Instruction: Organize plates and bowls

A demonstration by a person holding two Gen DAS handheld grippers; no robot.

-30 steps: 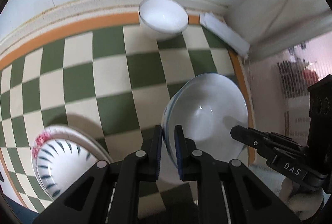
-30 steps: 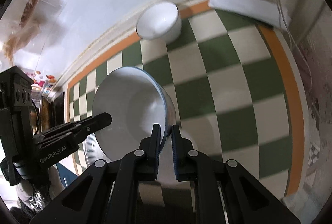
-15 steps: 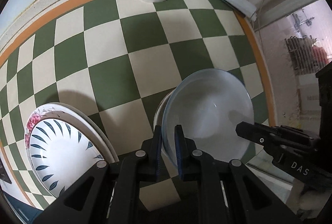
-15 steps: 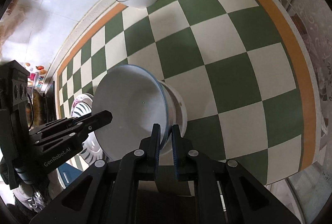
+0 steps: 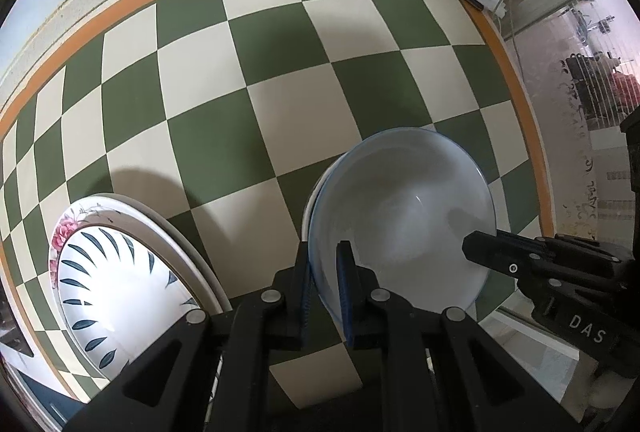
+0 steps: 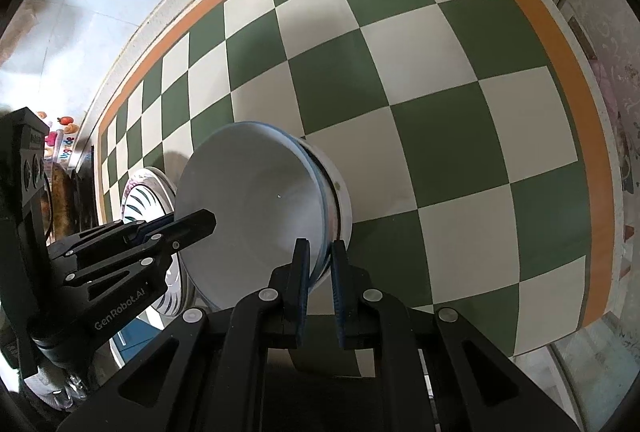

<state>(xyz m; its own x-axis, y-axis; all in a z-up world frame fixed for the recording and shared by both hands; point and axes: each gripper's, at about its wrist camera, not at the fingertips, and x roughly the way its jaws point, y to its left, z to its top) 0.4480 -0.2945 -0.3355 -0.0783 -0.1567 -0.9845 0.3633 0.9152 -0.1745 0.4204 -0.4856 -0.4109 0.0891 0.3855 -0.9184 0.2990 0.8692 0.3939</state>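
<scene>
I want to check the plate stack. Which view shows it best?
The left wrist view: the plates lie open, with the leaf pattern and pink flower visible. In the right wrist view the plates are mostly hidden behind the left claw and the bowl.

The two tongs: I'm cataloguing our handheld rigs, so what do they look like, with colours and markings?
Both are matte black. The left tongs and right tongs each have two flat fingers with blue ribbed pads, on angular linkage bars with silver rivets. White lettering reads "GenRobot.AI" on the left and "DAS" on the right.
</scene>
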